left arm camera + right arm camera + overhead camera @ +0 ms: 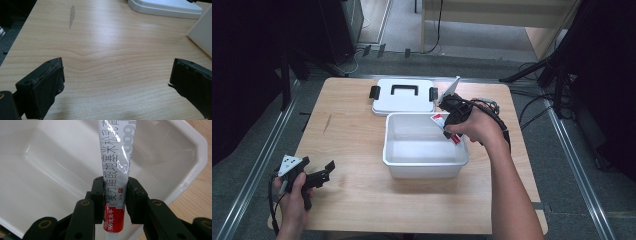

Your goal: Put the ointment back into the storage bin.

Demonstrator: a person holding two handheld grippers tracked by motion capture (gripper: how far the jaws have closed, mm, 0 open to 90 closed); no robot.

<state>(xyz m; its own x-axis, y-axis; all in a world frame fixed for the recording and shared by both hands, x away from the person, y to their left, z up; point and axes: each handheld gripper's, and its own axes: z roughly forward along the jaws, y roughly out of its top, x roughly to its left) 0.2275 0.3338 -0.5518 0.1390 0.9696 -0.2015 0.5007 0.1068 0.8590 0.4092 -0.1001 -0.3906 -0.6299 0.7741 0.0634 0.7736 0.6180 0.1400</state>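
Observation:
A white plastic bin [424,165] stands in the middle of the wooden table, and its inside looks bare [50,170]. My right gripper [451,122] hangs over the bin's far right corner, shut on a silver and red ointment tube [115,170] with printed characters. That tube [455,140] shows as a red and white strip below the hand. The jaws pinch it near its red end. My left gripper [319,177] rests low at the table's near left, open, with bare wood between its fingers [46,82].
The bin's white lid [403,97], with a black handle and black side clips, lies flat behind the bin. A grey smear [72,15] marks the table's left part. Dark stands and cables surround the table on the floor.

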